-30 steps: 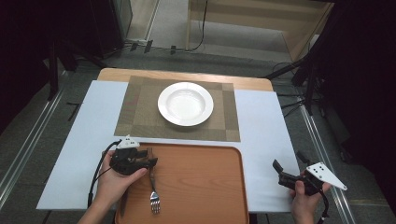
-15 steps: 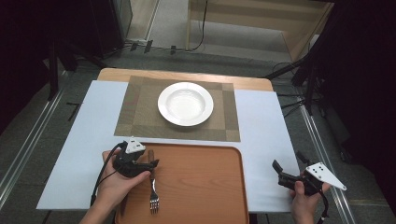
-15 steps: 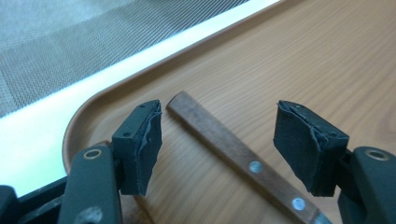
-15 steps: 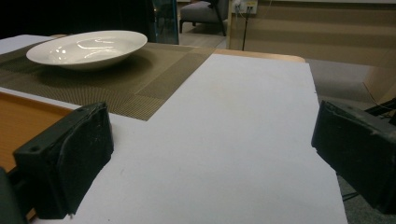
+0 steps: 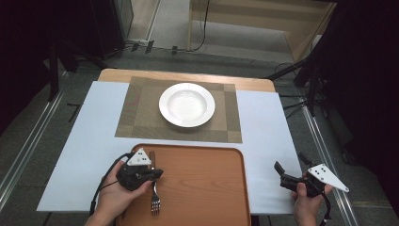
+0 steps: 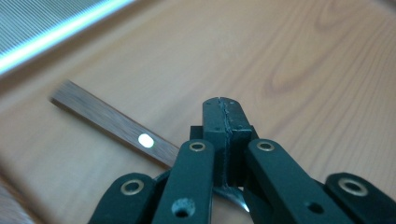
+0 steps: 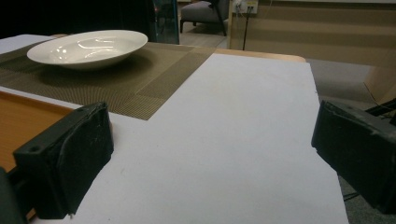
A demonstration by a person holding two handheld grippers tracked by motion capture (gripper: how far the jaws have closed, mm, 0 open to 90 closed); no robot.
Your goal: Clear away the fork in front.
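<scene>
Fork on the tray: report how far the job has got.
Done: the left gripper has just closed on the fork, which lies on the wooden tray; the left gripper view shows its jaws pressed together over the handle. In hand: that grip. Left: the fork is not yet off the tray. The placemat beside the white plate is bare. The right gripper waits open.

light: dim room, table lit | blur: left gripper view soft | glare: slight
</scene>
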